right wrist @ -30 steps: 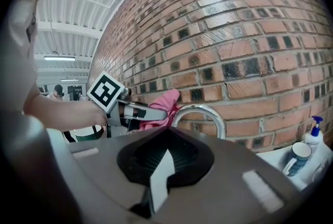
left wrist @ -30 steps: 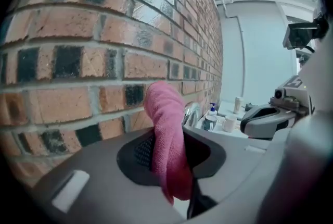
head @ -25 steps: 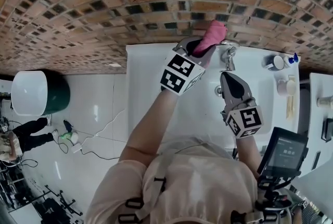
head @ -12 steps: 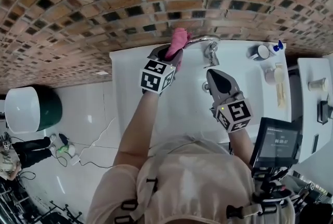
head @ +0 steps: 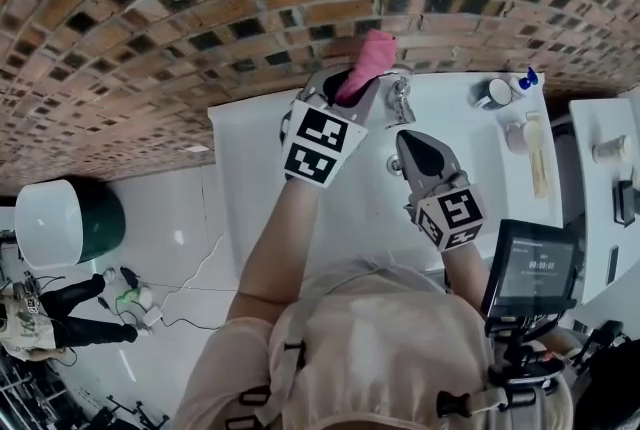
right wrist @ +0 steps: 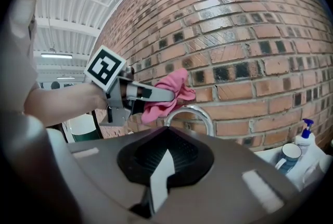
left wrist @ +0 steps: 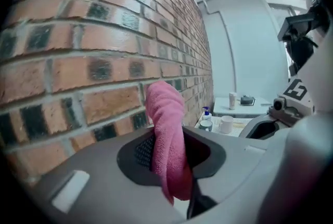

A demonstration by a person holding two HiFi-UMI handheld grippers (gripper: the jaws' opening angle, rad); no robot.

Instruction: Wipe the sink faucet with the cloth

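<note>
The left gripper [head: 350,84] is closed tight on the pink cloth [left wrist: 167,137]. The cloth is twisted into a thick roll. It is pinched between the two pads, and its free end stands up past the jaw tips, close to the brick wall [head: 180,28].

In the right gripper view, the cloth is at the top left of the curved chrome faucet [right wrist: 196,114], just above the arc of the spout. It is very near the metal, but it is not possible to tell from these views whether it really touches. In the head view, the cloth is just to the left of the faucet, at the back edge of the white sink [head: 250,168], where the sink meets the wall.

The right gripper [head: 405,140] is lower and nearer to the person, over the sink and in front of the faucet. It points toward the faucet. Its jaws are together at the tips and hold nothing; only a thin light gap shows lower down between them. It is well apart from the cloth.

To the right of the faucet, on the sink top, a mug [head: 491,94] stands. A soap bottle [head: 524,79] with a blue pump is beside it.
</note>
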